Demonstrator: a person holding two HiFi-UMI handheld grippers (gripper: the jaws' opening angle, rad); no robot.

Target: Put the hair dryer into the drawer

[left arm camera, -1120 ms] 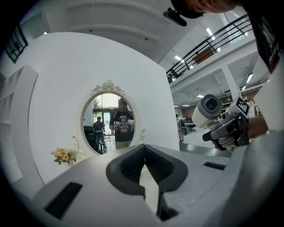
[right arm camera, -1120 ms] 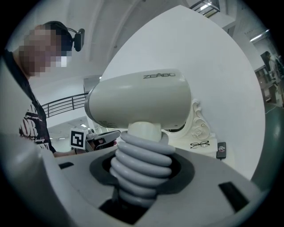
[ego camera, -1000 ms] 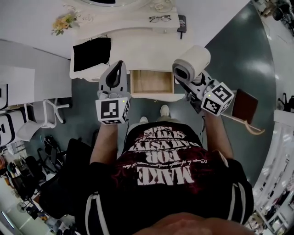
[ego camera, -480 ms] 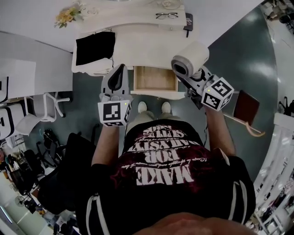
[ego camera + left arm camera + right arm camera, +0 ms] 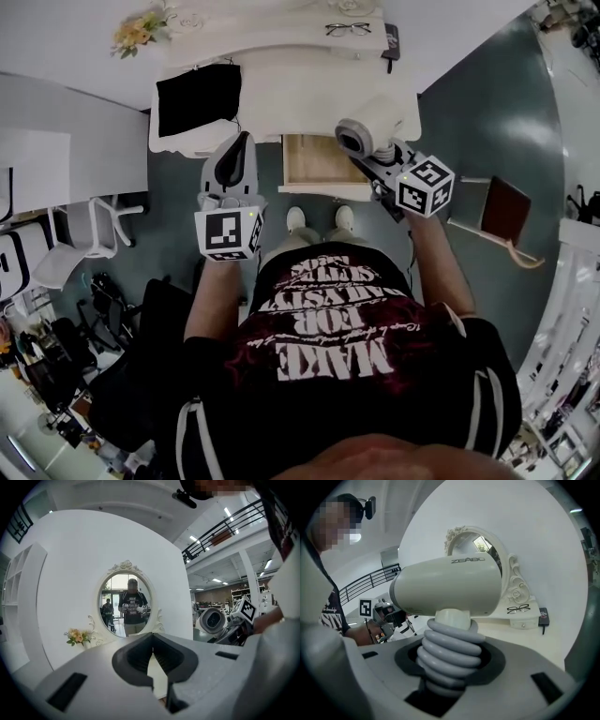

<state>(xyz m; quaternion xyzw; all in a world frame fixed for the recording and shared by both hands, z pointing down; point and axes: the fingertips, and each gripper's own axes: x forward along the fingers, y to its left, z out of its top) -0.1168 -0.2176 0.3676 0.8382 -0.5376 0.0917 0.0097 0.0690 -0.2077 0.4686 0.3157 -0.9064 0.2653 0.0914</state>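
Note:
The cream hair dryer hangs over the right end of the open wooden drawer of the white dressing table. My right gripper is shut on its handle, which is wrapped in grey coiled cord; the barrel lies crosswise above the jaws. My left gripper is shut with nothing in it, left of the drawer at the table's front edge. In the left gripper view the jaws face the oval mirror, and the hair dryer shows at the right.
On the table top lie a black cloth, glasses, a dark phone-like item and a flower bunch. A white chair stands at the left. A brown flat item sits at the right.
My right gripper has come down and leftward with the hair dryer, closer to the drawer. My left gripper has edged toward the table front.

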